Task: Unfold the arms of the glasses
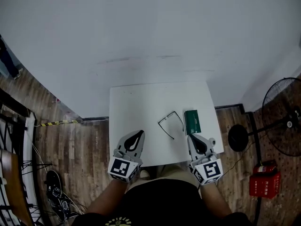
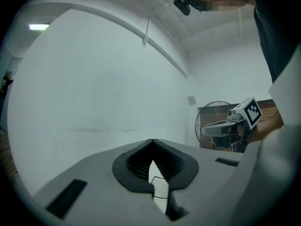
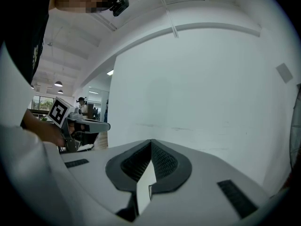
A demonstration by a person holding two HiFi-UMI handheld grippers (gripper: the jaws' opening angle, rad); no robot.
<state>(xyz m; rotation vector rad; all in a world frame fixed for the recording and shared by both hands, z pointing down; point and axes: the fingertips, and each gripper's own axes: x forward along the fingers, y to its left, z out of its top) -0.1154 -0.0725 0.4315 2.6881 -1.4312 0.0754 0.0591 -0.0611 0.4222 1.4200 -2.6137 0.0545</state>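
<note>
At the near table edge, we're holding both claws closed and empty. The left gripper [image 1: 138, 134] jaws are meeting tip to tip with nothing between them, and the right gripper [image 1: 194, 139] is doing the same. Both are pointing away from us over the white table [image 1: 136, 102]. We're seeing the glasses [image 1: 170, 125] lying on the table ahead, between the two grippers, nearer the right one, touching neither. Their arms are reading too small to judge. A green case [image 1: 192, 121] is sitting just right of the glasses. A floor fan [image 1: 281, 117] is standing well off right.
</note>
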